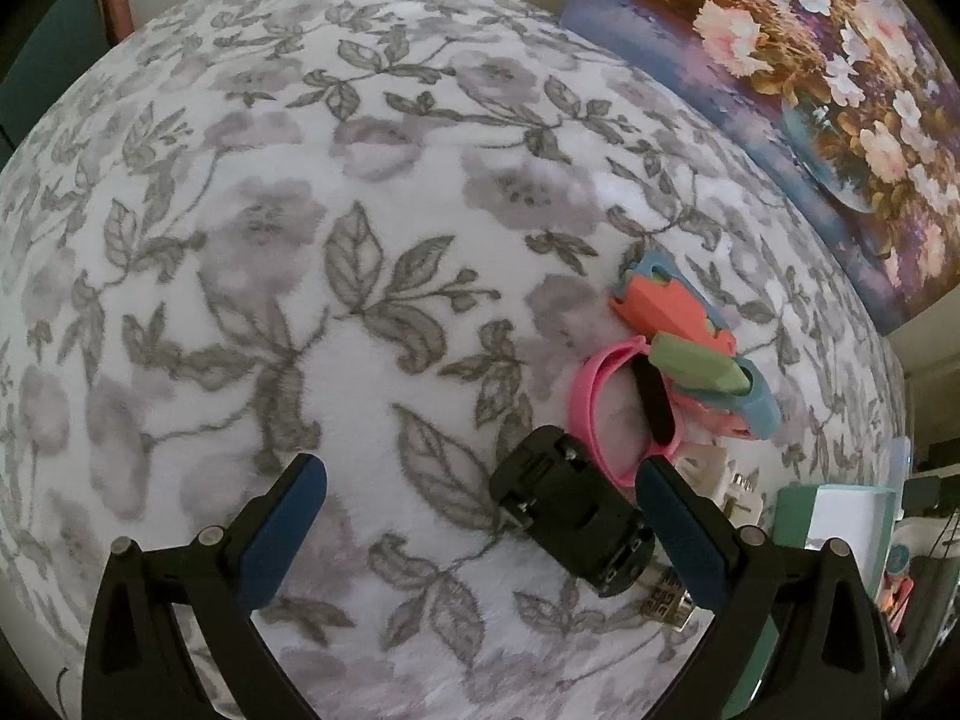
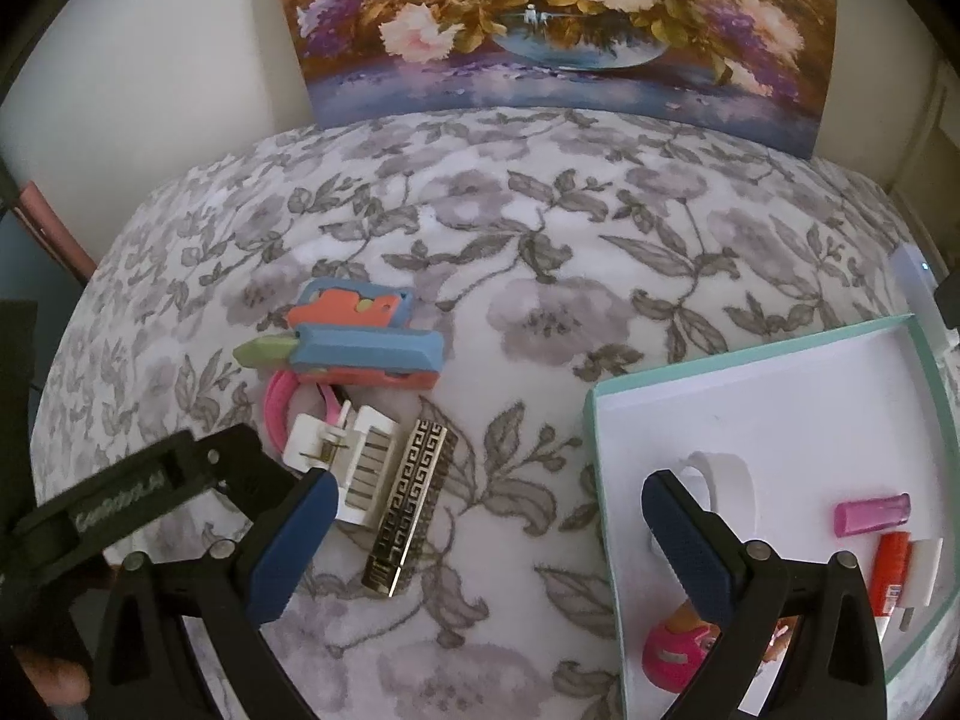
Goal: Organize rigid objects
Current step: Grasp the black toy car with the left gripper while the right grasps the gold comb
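While my left tongs (image 1: pixel 480 516) gape over a black clip (image 1: pixel 570 516), my right tongs (image 2: pixel 486 516) spread wide, patterned bar (image 2: pixel 411 516) between, teal tray (image 2: pixel 600 456) alongside.

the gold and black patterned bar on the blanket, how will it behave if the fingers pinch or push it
The patterned bar looks rigid and metallic, so probably stiff and possibly slick. Its flat faces suggest sliding, not rolling. The plush blanket may add drag.

Surface is a bed (image 2: pixel 540 228) under a white fleece cover printed with grey flowers. Lying directly on it: a blue, coral and green plastic toy (image 2: pixel 360 336), a pink band (image 2: pixel 277 414), a white comb-like piece (image 2: pixel 360 468), a black-and-gold patterned bar (image 2: pixel 411 516) and a black clip-like part (image 1: pixel 570 516). A mint-rimmed white tray (image 2: pixel 780 396) sits at the right side, well apart from that cluster.
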Motion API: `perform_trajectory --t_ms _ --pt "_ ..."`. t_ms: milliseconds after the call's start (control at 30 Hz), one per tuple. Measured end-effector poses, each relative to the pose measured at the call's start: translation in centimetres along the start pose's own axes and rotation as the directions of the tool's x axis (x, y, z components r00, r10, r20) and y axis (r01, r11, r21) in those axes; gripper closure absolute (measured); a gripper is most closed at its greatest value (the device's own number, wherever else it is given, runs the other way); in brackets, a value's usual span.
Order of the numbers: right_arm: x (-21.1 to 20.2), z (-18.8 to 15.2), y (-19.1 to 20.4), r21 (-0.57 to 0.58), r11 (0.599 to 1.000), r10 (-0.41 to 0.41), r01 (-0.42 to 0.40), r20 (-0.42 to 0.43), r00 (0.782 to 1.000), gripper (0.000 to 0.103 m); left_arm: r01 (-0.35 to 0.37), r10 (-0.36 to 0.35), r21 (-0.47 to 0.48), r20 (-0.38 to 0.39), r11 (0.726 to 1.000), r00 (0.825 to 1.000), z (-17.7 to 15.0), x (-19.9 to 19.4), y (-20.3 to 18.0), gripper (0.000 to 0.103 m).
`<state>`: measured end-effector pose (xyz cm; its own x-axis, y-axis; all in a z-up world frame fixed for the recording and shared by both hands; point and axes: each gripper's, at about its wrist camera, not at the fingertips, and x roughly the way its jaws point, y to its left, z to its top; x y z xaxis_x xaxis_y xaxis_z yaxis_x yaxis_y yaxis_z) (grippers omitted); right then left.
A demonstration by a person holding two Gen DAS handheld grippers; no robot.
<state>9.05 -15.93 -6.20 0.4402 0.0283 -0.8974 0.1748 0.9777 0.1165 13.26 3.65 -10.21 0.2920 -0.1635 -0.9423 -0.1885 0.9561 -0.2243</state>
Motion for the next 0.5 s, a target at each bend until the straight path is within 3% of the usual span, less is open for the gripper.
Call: perform_trajectory --t_ms 167,500 --pt "0.0 -0.2 -1.1 0.035 0.999 0.008 -0.007 -0.006 1.0 0.0 -0.008 0.008 0.012 0.012 1.0 1.0 0.2 0.6 -0.9 0.0" --pt "-0.1 -0.3 -1.4 0.041 0.999 0.02 -0.02 -0.01 1.0 0.0 -0.075 0.078 0.064 -0.042 0.995 0.996 -0.3 1.4 -1.1 0.0"
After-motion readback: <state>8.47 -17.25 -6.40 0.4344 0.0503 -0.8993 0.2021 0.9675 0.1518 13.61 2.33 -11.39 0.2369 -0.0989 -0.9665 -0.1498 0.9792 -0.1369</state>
